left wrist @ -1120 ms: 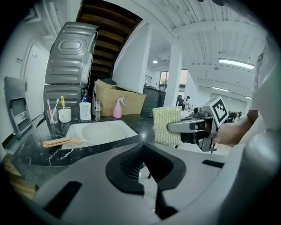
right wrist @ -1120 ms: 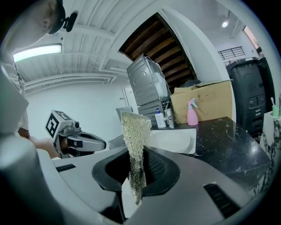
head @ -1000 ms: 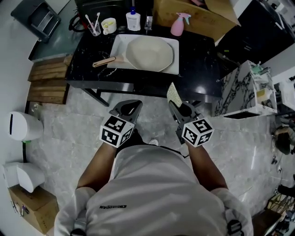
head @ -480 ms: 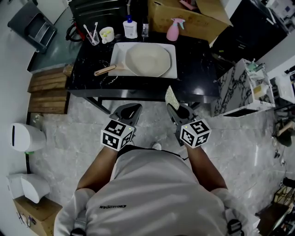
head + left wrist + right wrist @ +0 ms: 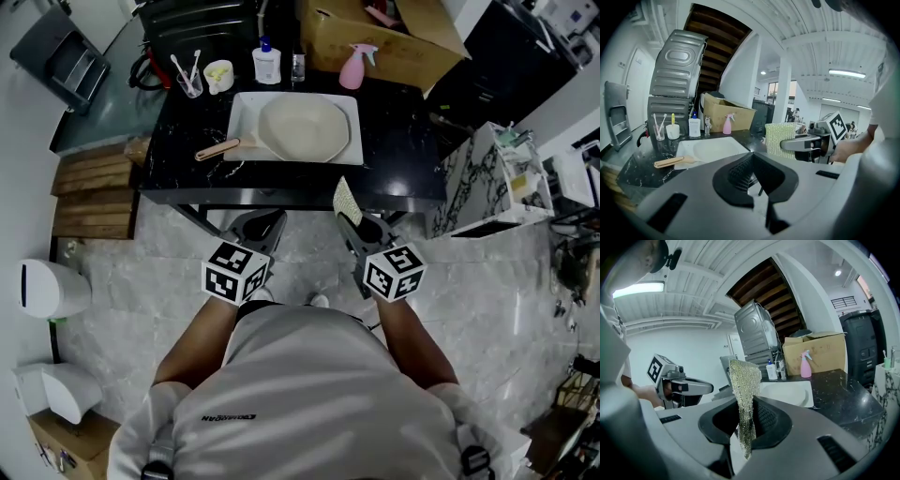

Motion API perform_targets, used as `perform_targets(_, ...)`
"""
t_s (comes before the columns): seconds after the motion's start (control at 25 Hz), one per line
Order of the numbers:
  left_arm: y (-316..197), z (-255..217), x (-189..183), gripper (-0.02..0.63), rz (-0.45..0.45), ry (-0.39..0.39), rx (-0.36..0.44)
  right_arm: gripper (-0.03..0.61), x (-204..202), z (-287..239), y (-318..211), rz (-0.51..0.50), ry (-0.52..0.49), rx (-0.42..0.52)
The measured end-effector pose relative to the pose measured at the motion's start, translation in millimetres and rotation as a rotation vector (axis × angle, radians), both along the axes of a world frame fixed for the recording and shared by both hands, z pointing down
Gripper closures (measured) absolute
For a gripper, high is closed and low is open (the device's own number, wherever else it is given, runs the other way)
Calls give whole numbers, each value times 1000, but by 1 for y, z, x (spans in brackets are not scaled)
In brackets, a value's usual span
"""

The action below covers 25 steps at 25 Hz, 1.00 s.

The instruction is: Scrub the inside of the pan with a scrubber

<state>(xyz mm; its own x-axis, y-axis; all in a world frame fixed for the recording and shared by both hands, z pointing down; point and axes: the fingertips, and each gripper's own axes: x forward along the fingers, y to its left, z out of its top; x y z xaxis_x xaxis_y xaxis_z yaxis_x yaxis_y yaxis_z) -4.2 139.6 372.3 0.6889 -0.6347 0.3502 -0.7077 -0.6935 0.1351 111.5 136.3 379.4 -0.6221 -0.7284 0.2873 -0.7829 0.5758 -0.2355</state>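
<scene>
On the black tabletop [image 5: 403,141], 1 cream pan [image 5: 305,128] lies in a white tray [image 5: 246,103]. Its long axis runs left-right in the head view, with the wooden handle [image 5: 217,148] pointing left and slightly toward the person. Behind the tray: 1 pink spray bottle [image 5: 353,67], 1 white pump bottle [image 5: 267,64], 1 cardboard box [image 5: 375,37]. Both grippers are off the tabletop, near its front edge. Right gripper [image 5: 361,228]: jaws pinching the bottom of 1 scrubber [image 5: 346,200], a thin sheet w/ long axis upright. Left gripper [image 5: 265,223]: jaws pressed together, nothing between.

Black marble counter [image 5: 394,141], grey stone floor [image 5: 141,272]
</scene>
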Motion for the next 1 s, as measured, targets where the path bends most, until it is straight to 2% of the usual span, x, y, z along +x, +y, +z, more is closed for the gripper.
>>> perform_targets(1.0, -4, -6, -19, 598, 52, -25, 27, 503, -21, -3, -8, 3, -21, -17)
